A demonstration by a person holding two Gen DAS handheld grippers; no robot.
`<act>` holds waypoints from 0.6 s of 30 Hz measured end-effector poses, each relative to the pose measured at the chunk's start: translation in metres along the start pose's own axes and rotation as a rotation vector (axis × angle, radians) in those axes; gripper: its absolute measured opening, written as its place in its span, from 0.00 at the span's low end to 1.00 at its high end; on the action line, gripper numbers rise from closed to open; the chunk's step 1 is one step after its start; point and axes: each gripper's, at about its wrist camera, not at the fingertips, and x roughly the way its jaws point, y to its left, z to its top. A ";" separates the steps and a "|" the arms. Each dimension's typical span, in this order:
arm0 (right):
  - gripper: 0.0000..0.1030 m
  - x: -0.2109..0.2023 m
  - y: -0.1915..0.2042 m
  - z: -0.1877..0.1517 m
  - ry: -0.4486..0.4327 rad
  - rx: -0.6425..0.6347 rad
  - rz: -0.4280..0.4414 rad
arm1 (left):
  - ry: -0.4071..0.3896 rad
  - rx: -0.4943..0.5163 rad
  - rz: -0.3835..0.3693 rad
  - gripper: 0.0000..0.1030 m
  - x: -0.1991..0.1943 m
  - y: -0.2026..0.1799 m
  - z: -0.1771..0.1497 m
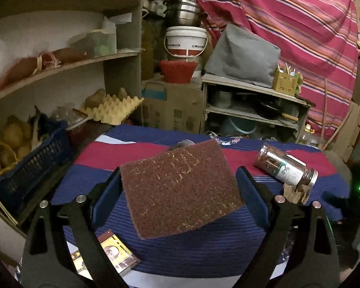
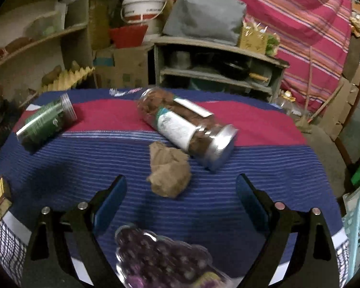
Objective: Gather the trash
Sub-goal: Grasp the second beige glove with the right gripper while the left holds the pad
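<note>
My left gripper [image 1: 178, 187] is wide open above a brown scouring pad [image 1: 180, 189] that lies flat between its fingers on the striped cloth [image 1: 204, 247]. My right gripper [image 2: 181, 192] is wide open and empty, with a crumpled brown paper wad [image 2: 169, 171] lying between and just beyond its fingertips. The wad also shows at the right of the left wrist view [image 1: 296, 193]. A clear jar with a silver lid [image 2: 187, 128] lies on its side behind the wad, touching it; it shows in the left wrist view too [image 1: 285, 166].
A green-labelled jar [image 2: 46, 121] lies on its side at the far left. A small printed box [image 1: 112, 254] sits at the near left edge. A plastic tray of purple items [image 2: 160, 259] is close below the right gripper. A light blue basket [image 2: 358, 230] stands at the right. Shelves and crates surround the table.
</note>
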 end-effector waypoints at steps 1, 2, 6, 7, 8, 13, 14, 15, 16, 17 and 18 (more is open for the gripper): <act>0.82 0.002 0.002 0.000 0.004 -0.005 0.001 | -0.001 -0.004 -0.001 0.87 0.000 0.002 0.000; 0.75 0.005 0.005 0.000 0.011 -0.014 0.002 | -0.001 -0.006 -0.001 0.87 0.000 0.003 0.000; 0.54 0.016 0.013 -0.001 0.045 -0.040 0.014 | -0.004 -0.020 -0.003 0.87 0.000 0.006 0.001; 0.51 0.017 0.014 -0.001 0.049 -0.042 0.015 | -0.004 -0.020 -0.001 0.87 -0.001 0.006 0.000; 0.46 0.018 0.013 -0.001 0.056 -0.041 0.021 | -0.004 -0.020 0.000 0.87 -0.001 0.006 0.000; 0.36 0.016 0.005 0.000 0.056 -0.030 0.042 | -0.005 -0.021 -0.005 0.87 -0.001 0.006 0.000; 0.36 0.013 0.003 -0.001 0.049 -0.031 0.041 | -0.006 -0.019 -0.006 0.87 -0.001 0.006 0.000; 0.36 0.011 0.001 -0.002 0.042 -0.033 0.040 | -0.007 -0.016 -0.007 0.87 -0.002 0.005 0.000; 0.36 0.006 -0.002 -0.002 0.031 -0.035 0.039 | -0.008 -0.011 -0.006 0.87 -0.002 0.004 0.000; 0.36 0.003 -0.004 -0.003 0.024 -0.036 0.038 | -0.007 -0.006 -0.006 0.87 -0.002 0.003 -0.001; 0.36 -0.002 -0.008 -0.003 0.016 -0.035 0.038 | -0.008 -0.003 -0.006 0.87 -0.003 0.002 -0.001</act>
